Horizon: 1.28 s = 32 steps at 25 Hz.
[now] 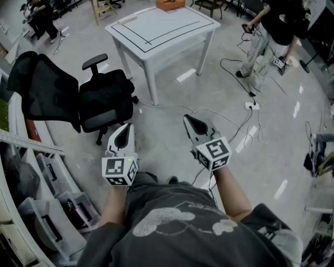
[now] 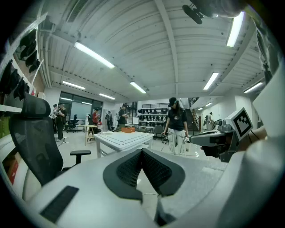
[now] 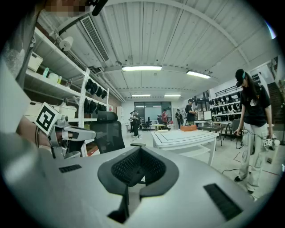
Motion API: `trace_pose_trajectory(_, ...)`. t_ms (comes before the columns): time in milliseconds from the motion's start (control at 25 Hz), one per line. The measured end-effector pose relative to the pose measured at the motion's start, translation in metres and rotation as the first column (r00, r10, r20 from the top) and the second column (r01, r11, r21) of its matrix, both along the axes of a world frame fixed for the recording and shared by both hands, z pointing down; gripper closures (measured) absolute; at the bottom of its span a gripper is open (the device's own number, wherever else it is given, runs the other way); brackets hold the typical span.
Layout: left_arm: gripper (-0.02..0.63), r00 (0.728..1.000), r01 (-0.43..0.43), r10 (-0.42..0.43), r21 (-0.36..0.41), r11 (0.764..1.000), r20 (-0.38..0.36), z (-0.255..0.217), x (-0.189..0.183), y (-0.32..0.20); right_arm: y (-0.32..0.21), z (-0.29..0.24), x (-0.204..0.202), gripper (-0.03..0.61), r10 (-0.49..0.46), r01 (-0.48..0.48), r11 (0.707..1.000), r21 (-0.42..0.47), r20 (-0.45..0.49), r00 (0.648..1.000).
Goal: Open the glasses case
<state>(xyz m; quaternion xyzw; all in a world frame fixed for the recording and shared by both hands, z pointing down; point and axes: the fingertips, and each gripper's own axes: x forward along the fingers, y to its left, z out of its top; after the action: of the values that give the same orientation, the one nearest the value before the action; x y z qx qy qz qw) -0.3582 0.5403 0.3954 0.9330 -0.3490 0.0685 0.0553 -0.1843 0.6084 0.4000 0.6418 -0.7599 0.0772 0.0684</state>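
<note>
Both left gripper (image 1: 125, 133) and right gripper (image 1: 194, 123) are held closed, empty; surface (image 1: 156, 26) is to be approached first, fingers then opened.

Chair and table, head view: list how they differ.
The chair is black and padded; the table is white with a black outline on top. The chair stands nearer, at left; the table stands farther off. The table bears an orange box; the chair bears nothing visible. Both stand on the grey floor, apart.
</note>
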Motion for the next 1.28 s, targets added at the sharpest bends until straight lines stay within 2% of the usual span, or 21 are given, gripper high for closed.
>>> trace_pose_trajectory(400, 0.614, 1.000, 0.023, -0.023, -0.033, 0.999, 0.007, 0.011, 0.013, 0.004, 0.005, 0.002, 0.021, 0.578, -0.020, 0.020, 1.000, 0.003, -0.006, 1.000)
trace_pose_trajectory(680, 0.613, 0.999, 0.029, -0.028, -0.061, 0.998, 0.021, 0.019, 0.025, -0.018, -0.009, 0.011, 0.047, 0.578, 0.000, -0.001, 1.000, 0.001, 0.054, 0.999)
trace_pose_trajectory(840, 0.614, 0.999, 0.032, -0.031, -0.074, 0.997, 0.010, 0.026, 0.043, -0.053, -0.033, 0.021, 0.068, 0.578, 0.023, -0.022, 1.000, -0.020, 0.044, 0.999)
trace_pose_trajectory(1000, 0.614, 1.000, 0.011, -0.010, -0.083, 0.996, 0.009, 0.035, 0.077, -0.103, -0.077, 0.031, 0.098, 0.578, 0.031, -0.030, 0.999, -0.042, 0.021, 0.999)
trace_pose_trajectory(1280, 0.613, 1.000, -0.021, 0.022, -0.085, 0.996, 0.017, 0.037, 0.137, -0.237, -0.218, 0.028, 0.152, 0.578, 0.064, -0.062, 0.996, -0.065, 0.019, 0.998)
